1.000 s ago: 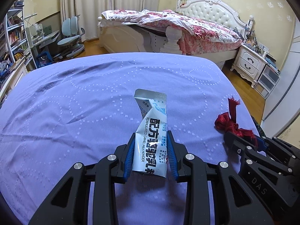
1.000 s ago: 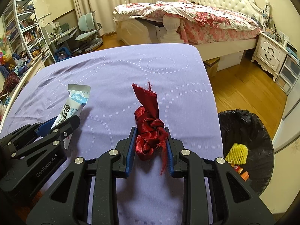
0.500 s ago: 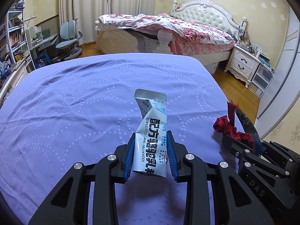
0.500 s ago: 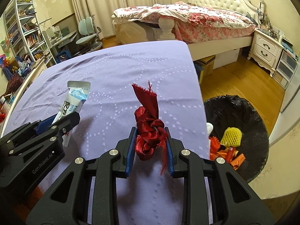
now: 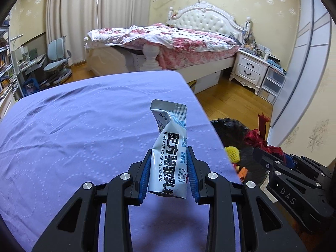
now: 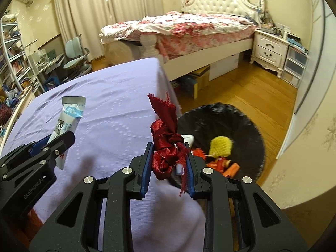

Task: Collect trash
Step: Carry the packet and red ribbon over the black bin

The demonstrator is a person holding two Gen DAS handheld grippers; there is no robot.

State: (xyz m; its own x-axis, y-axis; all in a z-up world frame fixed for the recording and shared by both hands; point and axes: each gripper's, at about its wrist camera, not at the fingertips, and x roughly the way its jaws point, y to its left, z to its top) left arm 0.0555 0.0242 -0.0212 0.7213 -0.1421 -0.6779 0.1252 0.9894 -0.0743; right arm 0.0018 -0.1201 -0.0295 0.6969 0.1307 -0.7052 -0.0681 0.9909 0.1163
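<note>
My left gripper (image 5: 168, 169) is shut on a white and blue milk powder sachet (image 5: 170, 147), held upright above the purple tablecloth (image 5: 84, 136) near its right edge. A crumpled red ribbon (image 6: 167, 145) sits pinched in my right gripper (image 6: 168, 168), which hangs over the table's edge beside the black-lined trash bin (image 6: 247, 126). The bin holds a yellow foam net (image 6: 221, 146) and orange scraps (image 6: 226, 168). In the right wrist view the left gripper (image 6: 61, 138) with its sachet (image 6: 67, 121) shows at the left. In the left wrist view the right gripper (image 5: 271, 153) with the ribbon (image 5: 257, 139) shows at the right.
A bed (image 5: 168, 42) with a floral cover stands beyond the table. A white nightstand (image 6: 271, 50) and plastic drawers (image 6: 296, 65) line the right wall. A desk chair (image 5: 57, 61) and bookshelves (image 6: 12, 67) stand at the left. Wooden floor (image 6: 241, 92) lies around the bin.
Both grippers have moved to the right across the table toward its edge, each still holding its item. The trash bin has come further into both views.
</note>
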